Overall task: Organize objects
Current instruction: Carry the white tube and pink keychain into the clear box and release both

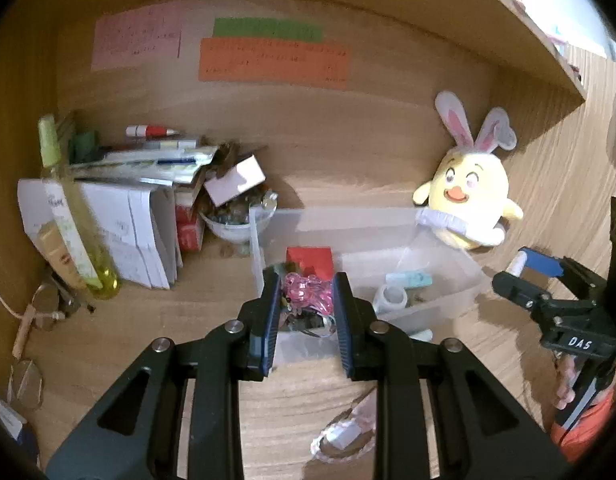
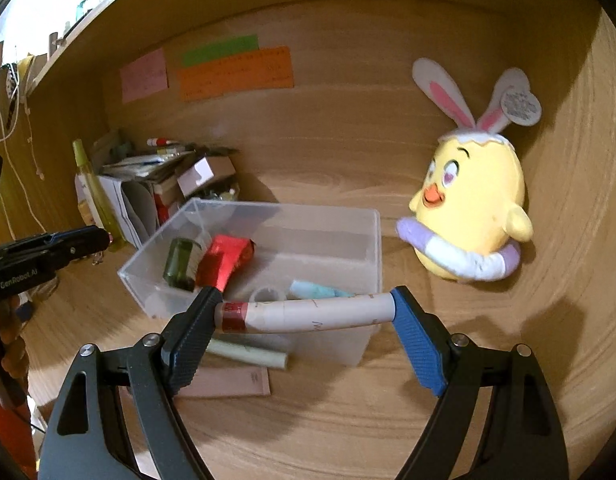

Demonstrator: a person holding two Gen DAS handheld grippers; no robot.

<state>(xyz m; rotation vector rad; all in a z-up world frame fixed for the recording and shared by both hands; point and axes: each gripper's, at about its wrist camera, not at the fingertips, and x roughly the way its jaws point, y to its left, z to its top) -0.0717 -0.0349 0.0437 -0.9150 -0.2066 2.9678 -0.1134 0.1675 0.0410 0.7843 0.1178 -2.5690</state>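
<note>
The right tongs [image 2: 304, 314] were clamped end to end on a cream tube [image 2: 308, 314] with a red band near one end, one pad at each end of it, so the tube lay crosswise just above the near wall of the clear plastic box [image 2: 372, 240]. Below the tube, on the bench [image 2: 308, 432], a pale green stick [image 2: 248, 354] lay across a flat pink packet [image 2: 228, 384], both against the box's near side. Inside the box, ahead of these tongs, sat a dark green bottle [image 2: 180, 264], a brush with a red foil-wrapped item [image 2: 224, 260] over it, a white ring-shaped cap [image 2: 266, 294] and a light blue tube [image 2: 316, 291]. Ahead and to the right, beside the box, a yellow chick plush [image 2: 476, 212] with rabbit ears leaned at the back panel.

The left tongs [image 1: 306, 300] were closed on a pink translucent trinket [image 1: 308, 296], held between the two pads over the near left corner of the box, with a red block [image 1: 310, 262] just beyond it. To the left of those tongs stood a stack of papers and boxes [image 1: 140, 224], a yellow-green bottle [image 1: 76, 220] leaning on it, and a small bowl of oddments [image 1: 236, 220] touching the box's far left corner. Coloured notes [image 1: 272, 60] were stuck on the back panel above.
</note>
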